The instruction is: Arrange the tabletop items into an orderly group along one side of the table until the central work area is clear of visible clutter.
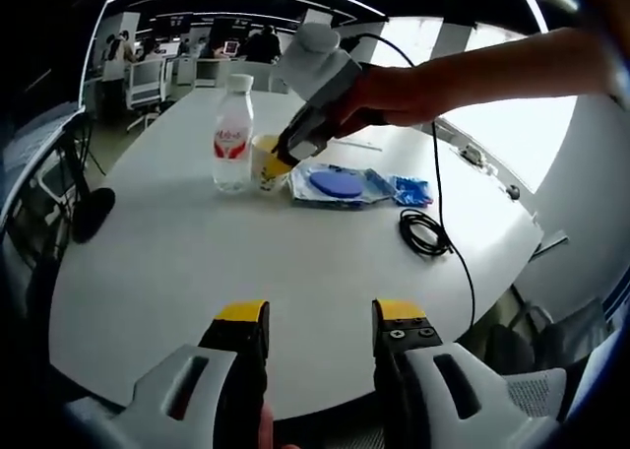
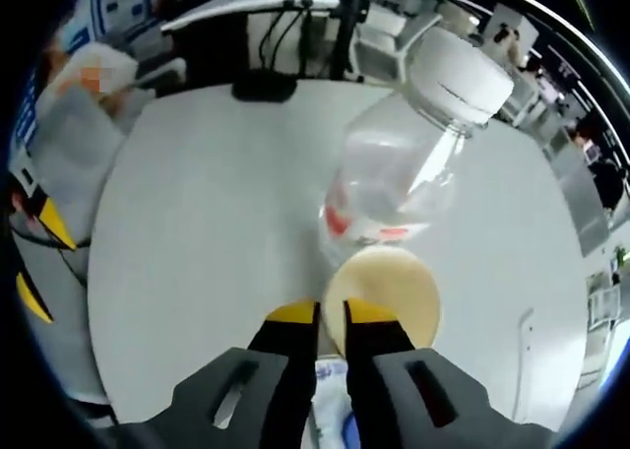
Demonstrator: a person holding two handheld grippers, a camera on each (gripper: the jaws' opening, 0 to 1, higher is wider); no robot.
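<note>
Right gripper (image 2: 332, 316) on cup (image 2: 386, 296) rim

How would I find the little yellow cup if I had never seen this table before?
Start at the white round table and find the clear water bottle with the white cap and red label, standing upright. The yellow paper cup stands right beside it, with the right gripper closed on its rim. It is the one open, cream-coloured container, unlike the flat blue packets lying next to it.

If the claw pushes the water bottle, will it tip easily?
Probably yes. The water bottle stands tall and narrow, so a high push may topple it. It looks clear, perhaps nearly empty, so light. The yellow cup stands close beside it and might be knocked.
</note>
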